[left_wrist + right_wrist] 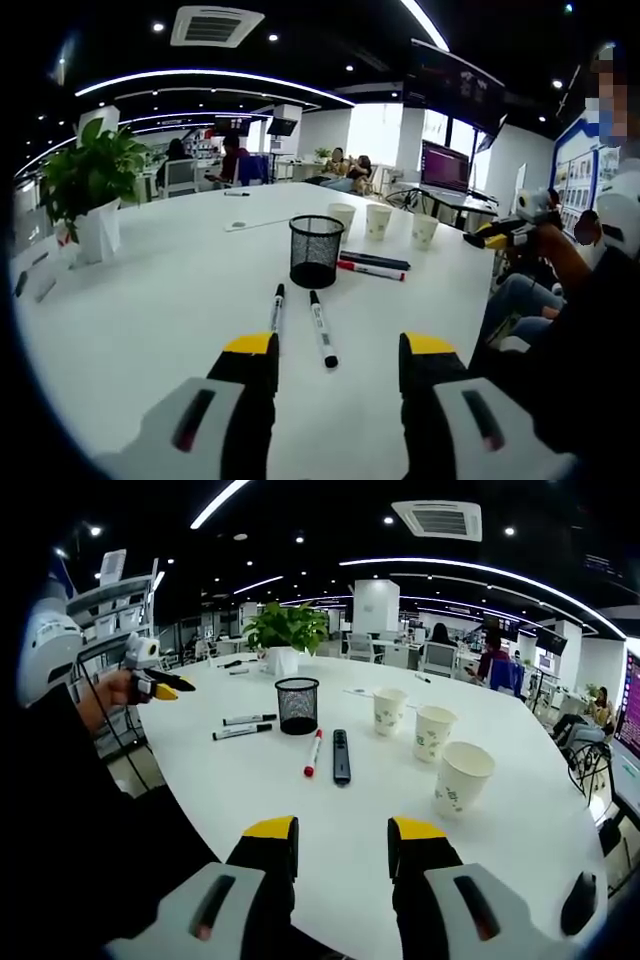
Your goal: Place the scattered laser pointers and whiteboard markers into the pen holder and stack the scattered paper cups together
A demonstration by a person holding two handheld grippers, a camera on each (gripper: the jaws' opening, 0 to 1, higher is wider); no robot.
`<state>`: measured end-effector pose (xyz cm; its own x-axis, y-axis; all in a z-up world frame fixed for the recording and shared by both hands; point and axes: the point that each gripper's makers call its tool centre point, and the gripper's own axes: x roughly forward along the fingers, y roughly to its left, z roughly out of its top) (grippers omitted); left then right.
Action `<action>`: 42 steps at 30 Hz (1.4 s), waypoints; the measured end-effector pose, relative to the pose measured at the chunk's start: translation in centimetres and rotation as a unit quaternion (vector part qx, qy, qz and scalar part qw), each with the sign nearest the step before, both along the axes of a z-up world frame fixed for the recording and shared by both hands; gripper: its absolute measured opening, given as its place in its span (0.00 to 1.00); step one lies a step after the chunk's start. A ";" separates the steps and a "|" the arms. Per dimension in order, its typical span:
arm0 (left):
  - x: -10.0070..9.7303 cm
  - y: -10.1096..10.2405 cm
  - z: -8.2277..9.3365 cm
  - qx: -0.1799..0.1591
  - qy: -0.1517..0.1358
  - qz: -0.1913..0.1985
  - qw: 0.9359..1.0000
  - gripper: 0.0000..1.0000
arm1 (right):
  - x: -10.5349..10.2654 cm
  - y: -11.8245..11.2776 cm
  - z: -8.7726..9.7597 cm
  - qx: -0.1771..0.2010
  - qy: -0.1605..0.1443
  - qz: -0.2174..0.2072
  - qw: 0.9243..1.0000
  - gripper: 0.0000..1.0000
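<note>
Both tongs hang released and empty over the round white worktop [150, 320], jaws parted with nothing between them. The left tongs [335, 375] are the nearer pair to anything: two black-capped whiteboard markers [322, 328] lie on the worktop just ahead of the jaw tips, side by side, their long axes running away from the tongs toward the mesh pen holder [315, 250]. I judge a jaw closing across a barrel would suit that lie without much turning of the wrist. From the right tongs [342, 852], the red-capped marker [312, 752] and the dark laser pointer [341, 756] lie farther off, also pointing roughly at the holder. The three paper cups [429, 732] stand apart to that side, unstacked.
</note>
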<state>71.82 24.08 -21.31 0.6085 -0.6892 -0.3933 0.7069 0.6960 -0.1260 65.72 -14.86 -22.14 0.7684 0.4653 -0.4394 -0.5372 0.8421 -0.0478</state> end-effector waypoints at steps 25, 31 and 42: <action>0.4 -0.7 -0.5 0.000 0.005 -0.003 1.000 0.48 | 0.0 0.3 -0.5 0.004 0.004 0.007 1.000 0.38; 0.4 -1.0 -0.8 -0.001 0.009 -0.005 1.000 0.48 | 0.0 0.1 -0.7 0.007 0.006 0.005 1.000 0.38; 0.4 -1.1 -0.9 -0.004 0.009 -0.003 1.000 0.48 | -0.1 0.2 -0.6 0.007 0.005 0.005 1.000 0.38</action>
<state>72.19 22.98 -22.22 0.5965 -0.6968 -0.3983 0.7091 0.6900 -0.1454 65.66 -14.69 -22.77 0.7599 0.4785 -0.4399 -0.5452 0.8378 -0.0305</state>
